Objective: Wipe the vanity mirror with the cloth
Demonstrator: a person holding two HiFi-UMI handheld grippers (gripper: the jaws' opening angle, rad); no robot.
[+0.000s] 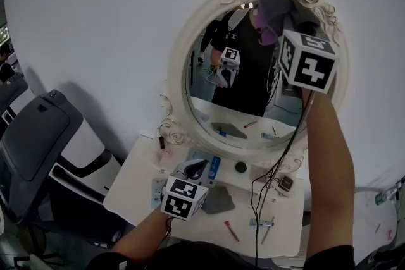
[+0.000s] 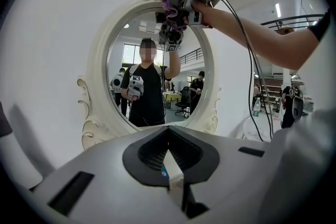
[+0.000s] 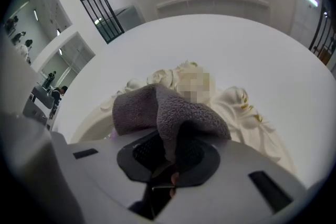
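The oval vanity mirror (image 1: 243,92) in its white ornate frame (image 1: 177,66) stands at the back of the white table. My right gripper (image 1: 283,21) is raised to the mirror's top edge, shut on a grey cloth (image 1: 273,8) that presses against the glass and the frame's crest. In the right gripper view the cloth (image 3: 168,110) bunches out of the right gripper (image 3: 170,153) in front of the frame's scrollwork (image 3: 236,105). The left gripper view shows the mirror (image 2: 157,65), the cloth (image 2: 170,16) and its reflection. My left gripper (image 1: 195,167) hangs low over the table, shut and empty; its jaws meet in the left gripper (image 2: 169,153) view.
On the vanity table (image 1: 281,234) lie a second grey cloth (image 1: 219,199), a blue packet (image 1: 215,166), a green cap (image 1: 240,167), a red stick (image 1: 230,231) and a small device (image 1: 286,183) with a black cable. A grey chair (image 1: 38,142) stands at the left.
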